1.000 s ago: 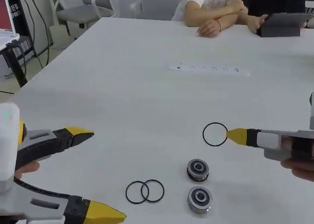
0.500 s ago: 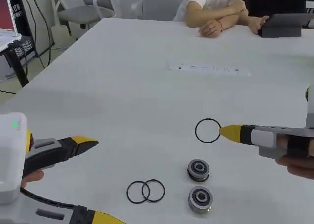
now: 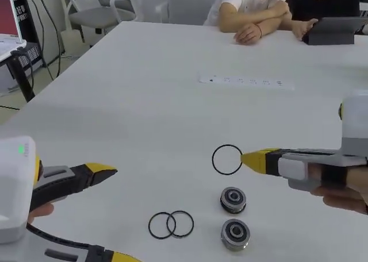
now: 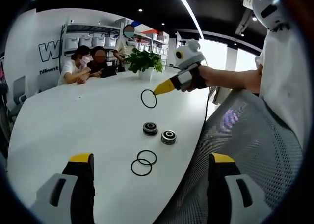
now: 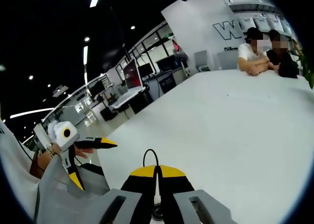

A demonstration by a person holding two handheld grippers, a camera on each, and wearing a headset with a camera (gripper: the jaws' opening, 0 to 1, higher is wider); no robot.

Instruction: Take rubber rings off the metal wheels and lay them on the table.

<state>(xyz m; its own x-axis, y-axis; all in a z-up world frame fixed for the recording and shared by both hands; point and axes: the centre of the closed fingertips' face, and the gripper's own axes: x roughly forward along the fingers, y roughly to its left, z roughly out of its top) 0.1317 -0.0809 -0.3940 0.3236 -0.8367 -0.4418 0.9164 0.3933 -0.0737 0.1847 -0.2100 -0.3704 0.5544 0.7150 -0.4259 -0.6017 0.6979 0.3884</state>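
Observation:
My right gripper [image 3: 247, 158] is shut on a thin black rubber ring [image 3: 227, 160] and holds it just above the white table [image 3: 144, 101]; the ring [image 5: 150, 158] sticks up from its closed yellow jaws [image 5: 157, 172]. Below the held ring stand two metal wheels [image 3: 232, 198] [image 3: 234, 232], one behind the other. Two loose rings [image 3: 171, 224] lie overlapping on the table to their left. My left gripper [image 3: 115, 214] is open near the front left edge, and the loose rings [image 4: 142, 162] lie between its spread jaws [image 4: 149, 161].
A white power strip [image 3: 246, 80] lies across the far middle of the table. People sit at the far end with a tablet [image 3: 330, 29] and a potted plant [image 4: 143, 61]. Office chairs [image 3: 95, 9] stand beyond the far left corner.
My right gripper has carried the ring leftward and a little toward me, over the wheels. The left gripper has barely moved.

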